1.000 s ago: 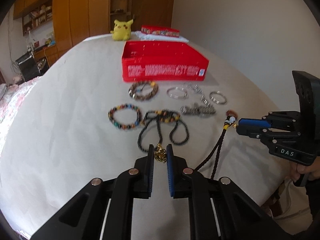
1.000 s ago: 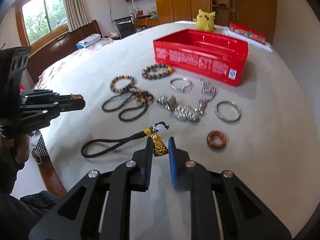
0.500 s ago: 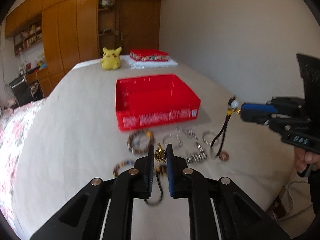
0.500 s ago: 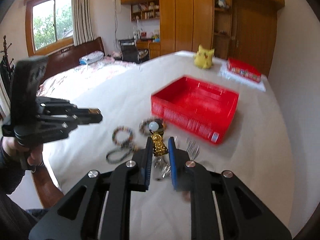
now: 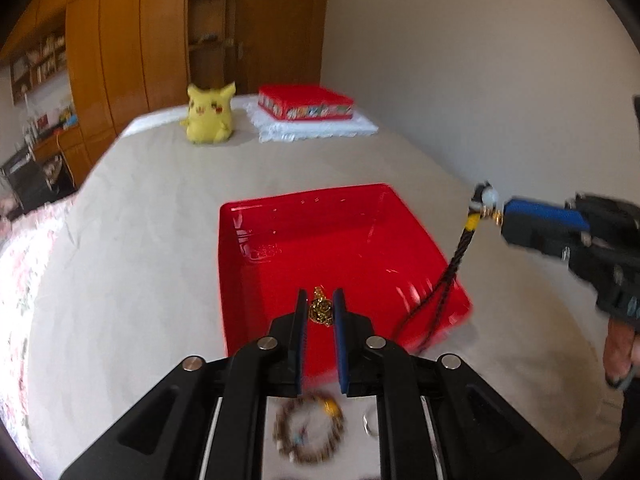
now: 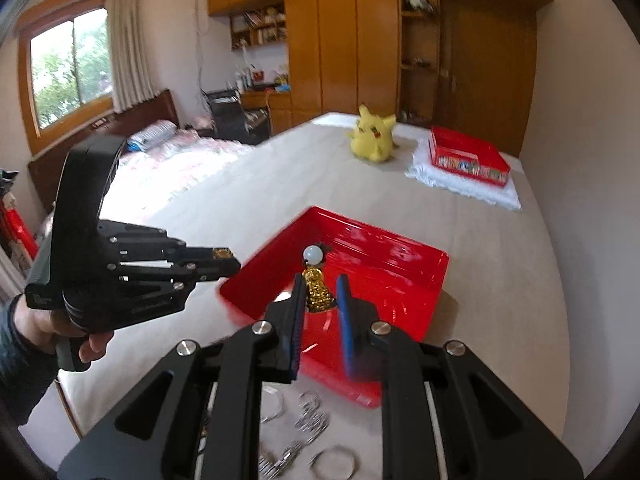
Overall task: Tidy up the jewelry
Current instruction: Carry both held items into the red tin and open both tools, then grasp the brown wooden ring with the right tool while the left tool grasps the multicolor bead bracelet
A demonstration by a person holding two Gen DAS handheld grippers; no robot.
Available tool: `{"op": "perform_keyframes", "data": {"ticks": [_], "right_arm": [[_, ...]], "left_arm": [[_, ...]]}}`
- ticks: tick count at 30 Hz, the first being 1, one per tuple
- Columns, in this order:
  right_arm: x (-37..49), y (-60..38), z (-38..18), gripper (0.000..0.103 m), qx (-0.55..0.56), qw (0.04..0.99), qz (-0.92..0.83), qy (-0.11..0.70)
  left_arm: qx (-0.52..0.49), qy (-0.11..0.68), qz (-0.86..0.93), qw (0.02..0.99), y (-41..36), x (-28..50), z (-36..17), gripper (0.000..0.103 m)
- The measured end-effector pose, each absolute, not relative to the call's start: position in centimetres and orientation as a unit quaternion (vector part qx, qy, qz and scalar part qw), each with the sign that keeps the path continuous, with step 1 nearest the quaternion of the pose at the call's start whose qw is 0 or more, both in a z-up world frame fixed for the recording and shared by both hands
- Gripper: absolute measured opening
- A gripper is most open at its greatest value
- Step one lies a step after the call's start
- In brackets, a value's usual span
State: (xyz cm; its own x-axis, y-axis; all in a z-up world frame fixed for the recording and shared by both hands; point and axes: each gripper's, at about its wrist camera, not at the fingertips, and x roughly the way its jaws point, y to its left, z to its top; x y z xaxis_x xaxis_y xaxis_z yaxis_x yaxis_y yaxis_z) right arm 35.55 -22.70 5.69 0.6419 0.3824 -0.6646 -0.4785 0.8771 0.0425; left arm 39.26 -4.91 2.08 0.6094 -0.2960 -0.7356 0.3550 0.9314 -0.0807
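Note:
A red open box [image 5: 248, 264] [image 6: 436, 264] lies on the beige-covered table. My left gripper [image 5: 321, 308] is shut on a small gold pendant [image 5: 321, 311], held above the box's near wall; its bead necklace hangs hidden below. My right gripper [image 6: 319, 292] is shut on a gold figurine charm [image 6: 318, 294] topped by a pale bead [image 6: 313, 255]. That charm's braided black cord [image 5: 448, 280] dangles over the box's right corner in the left wrist view, where the right gripper [image 5: 500, 214] enters from the right. In the right wrist view the left gripper [image 6: 228, 258] reaches in from the left.
On the cloth before the box lie a brown bead bracelet [image 5: 310, 432], silver rings [image 6: 333, 460] and a metal chain [image 6: 308, 420]. A yellow plush toy [image 5: 208, 114] and a red tin [image 5: 306, 102] on a white doily stand at the far end. A wall runs along the right.
Both grippers lifted their pendants off the cloth and carried them forward and up, from the jewelry row to above the red box. The cords now hang free.

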Motion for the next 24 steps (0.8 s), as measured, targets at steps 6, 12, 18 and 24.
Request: {"op": "perform_keyframes", "data": {"ticks": [6, 12, 18, 24], "right_arm": [[41.4, -21.7, -1.1, 0.014, -0.066, 0.875, 0.227, 0.422], [43.1, -20.8, -6.1, 0.014, -0.090, 0.848, 0.219, 0.474], [42.9, -20.2, -7.3, 0.017, -0.106, 0.840, 0.211, 0.488], [40.9, -20.8, -5.4, 0.042, -0.112, 0.860, 0.197, 0.457]], "left_arm": [[0.022, 0.469, -0.181, 0.864, -6.7, 45.1, -4.6, 0.012], [0.036, 0.499, -0.170, 0.849, -8.0, 46.2, -8.5, 0.027], [0.048, 0.492, -0.151, 0.856, -7.7, 46.4, -9.1, 0.049], [0.053, 0.477, -0.156, 0.863, -7.0, 44.4, -7.5, 0.065]]}}
